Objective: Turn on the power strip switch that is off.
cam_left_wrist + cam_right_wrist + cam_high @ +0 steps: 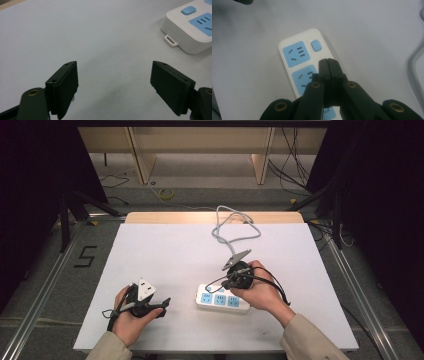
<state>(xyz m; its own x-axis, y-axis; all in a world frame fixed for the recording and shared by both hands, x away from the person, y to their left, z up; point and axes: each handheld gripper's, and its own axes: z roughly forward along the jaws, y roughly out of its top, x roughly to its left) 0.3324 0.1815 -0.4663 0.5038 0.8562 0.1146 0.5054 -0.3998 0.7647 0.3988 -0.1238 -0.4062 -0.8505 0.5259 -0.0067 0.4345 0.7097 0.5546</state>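
A white power strip [222,299] with blue sockets lies on the white table [170,250], right of centre near the front. My right gripper [226,284] hovers over its left end. In the right gripper view the jaws [329,62] are shut together with nothing between them, their tips over the strip [294,53] just below its blue switch [317,45]. I cannot tell whether the tips touch it. My left gripper [163,305] rests low on the table to the left of the strip. Its jaws [114,67] stand wide open and empty, with the strip's end [187,32] ahead to the right.
The strip's grey cable [235,227] loops across the back of the table and off its far edge; it also runs along the right edge of the right gripper view [417,65]. Dark stands and floor cables surround the table.
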